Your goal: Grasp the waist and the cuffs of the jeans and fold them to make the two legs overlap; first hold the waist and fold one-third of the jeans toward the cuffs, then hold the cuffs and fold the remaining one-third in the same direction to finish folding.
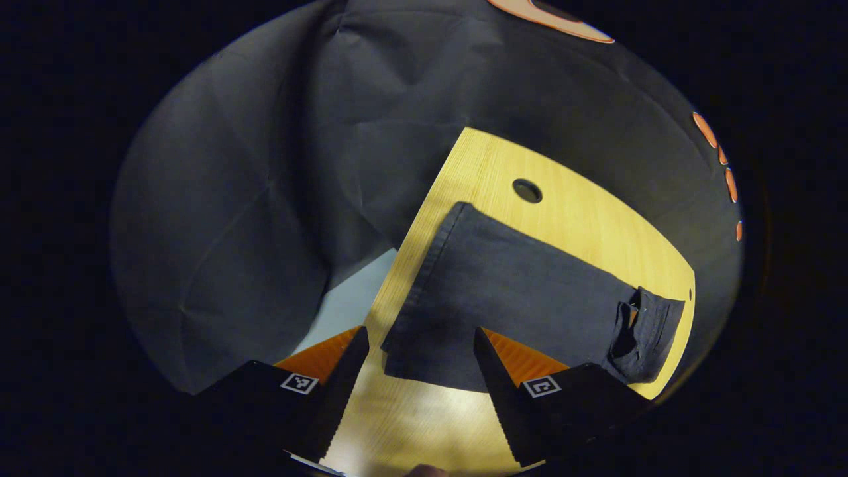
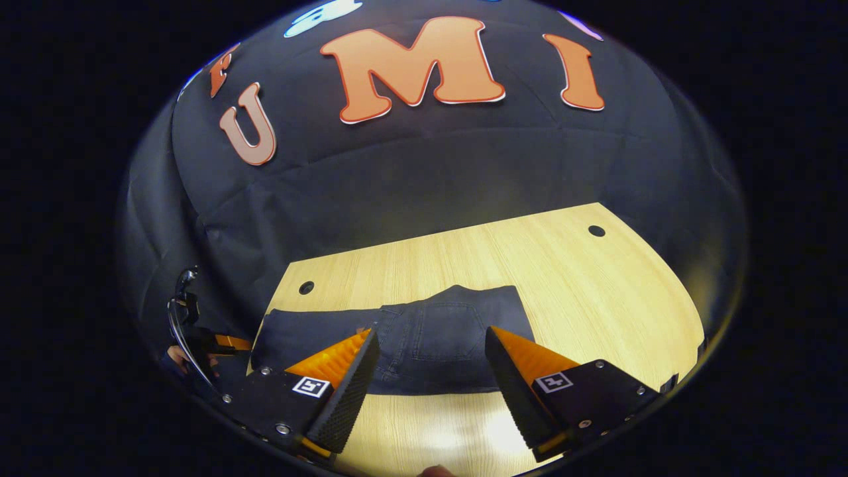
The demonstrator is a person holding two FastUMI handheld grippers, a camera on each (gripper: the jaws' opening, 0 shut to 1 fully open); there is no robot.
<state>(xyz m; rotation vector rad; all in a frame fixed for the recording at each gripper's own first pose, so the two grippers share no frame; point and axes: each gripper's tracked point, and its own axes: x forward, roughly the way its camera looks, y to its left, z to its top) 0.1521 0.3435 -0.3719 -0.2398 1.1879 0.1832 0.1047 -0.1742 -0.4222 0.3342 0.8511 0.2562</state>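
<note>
The table [image 1: 596, 225], pale wood, spreads ahead of both pairs of fingers, with the dark booth wall [image 2: 424, 172] rising behind it. It has round holes: in the left gripper view one hole [image 1: 527, 191] sits beyond the jeans, and in the right gripper view one lies past the left finger and another far off to the right.

The jeans [image 1: 510, 291], dark denim, lie flat on the table. In the left gripper view they stretch from just ahead of the fingers away to the right, the cuff edge nearest the fingers and the waist [image 1: 646, 331] rumpled at the far right end, beyond the right finger. In the right gripper view the jeans [image 2: 424, 338] lie straight ahead, the seat and waist part between and just past the two fingertips, the legs running off behind the left finger.

The left gripper [image 1: 421, 344] hangs above the near table edge, fingers spread wide, holding nothing. The right gripper [image 2: 430, 344] is likewise spread apart and empty, its tips over the jeans' near edge; whether they touch the cloth cannot be told.
</note>
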